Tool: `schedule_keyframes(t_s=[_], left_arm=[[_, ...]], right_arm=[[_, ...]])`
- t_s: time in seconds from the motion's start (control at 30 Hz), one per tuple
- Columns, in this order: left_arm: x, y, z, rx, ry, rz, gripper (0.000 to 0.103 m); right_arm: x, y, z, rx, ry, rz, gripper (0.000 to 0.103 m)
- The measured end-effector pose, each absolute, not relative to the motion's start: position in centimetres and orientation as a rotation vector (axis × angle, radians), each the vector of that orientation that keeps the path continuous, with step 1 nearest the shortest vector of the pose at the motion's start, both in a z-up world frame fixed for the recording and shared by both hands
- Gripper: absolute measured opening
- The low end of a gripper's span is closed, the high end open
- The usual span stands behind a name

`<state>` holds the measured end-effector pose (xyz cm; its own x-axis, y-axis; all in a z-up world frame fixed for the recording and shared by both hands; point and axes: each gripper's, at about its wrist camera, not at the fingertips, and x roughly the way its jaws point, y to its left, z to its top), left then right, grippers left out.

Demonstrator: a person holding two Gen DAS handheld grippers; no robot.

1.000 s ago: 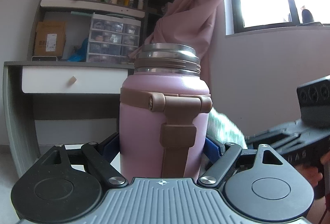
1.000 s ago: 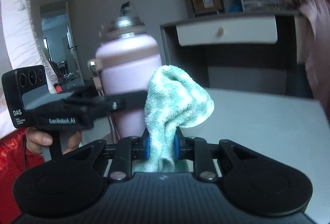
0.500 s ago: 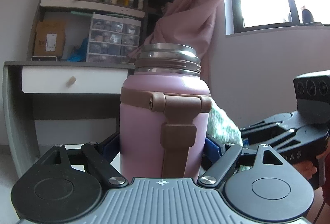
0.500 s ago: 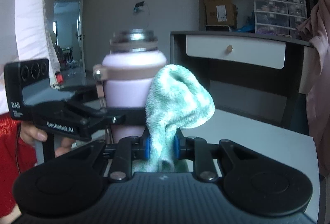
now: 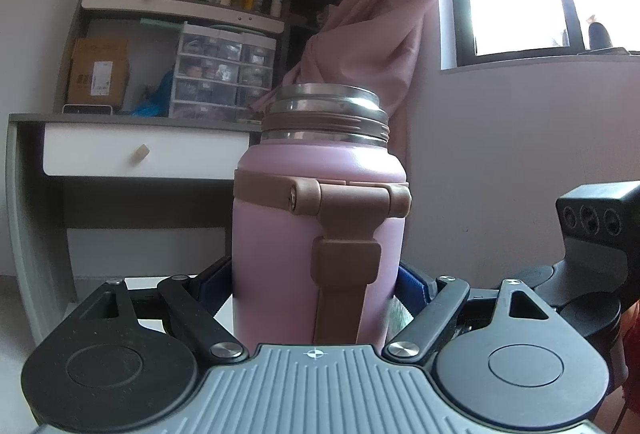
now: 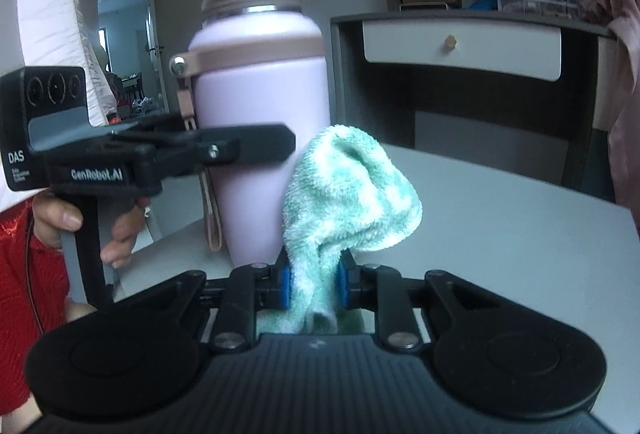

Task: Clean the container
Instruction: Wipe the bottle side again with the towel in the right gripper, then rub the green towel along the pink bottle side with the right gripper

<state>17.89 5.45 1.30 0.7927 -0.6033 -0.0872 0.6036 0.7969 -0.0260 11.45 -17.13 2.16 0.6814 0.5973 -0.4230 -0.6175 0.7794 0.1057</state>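
Left tongs [image 5: 316, 286] are clenched around the lower body of the pink container [image 5: 316, 234], blue pads pressed to either side, holding it upright with its steel mouth uncovered (a brown strap runs down the near face). Right tongs [image 6: 314, 288] pinch a green-and-white cloth [image 6: 348, 190], which bulges up just beside the container's base, low on its right side. Below lies the pale counter [image 6: 500, 226]; a desk with a white drawer [image 6: 460, 46] stands behind.
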Motion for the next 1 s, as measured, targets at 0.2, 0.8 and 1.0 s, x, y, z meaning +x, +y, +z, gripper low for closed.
schedule_keyframes(t_s=[0.2,0.8,1.0], left_arm=[[17.9,5.3,1.1,0.003,0.092,-0.648,0.084],[18.1,5.3,1.1,0.004,0.092,-0.650,0.084],[18.1,5.3,1.1,0.003,0.093,-0.650,0.084]], right_arm=[[11.4,-17.3,1.4,-0.024,0.485,0.684,0.022],[10.9,-18.5,3.8,0.024,0.392,0.670,0.022],[11.1,-19.1,4.8,0.047,0.354,0.667,0.022]])
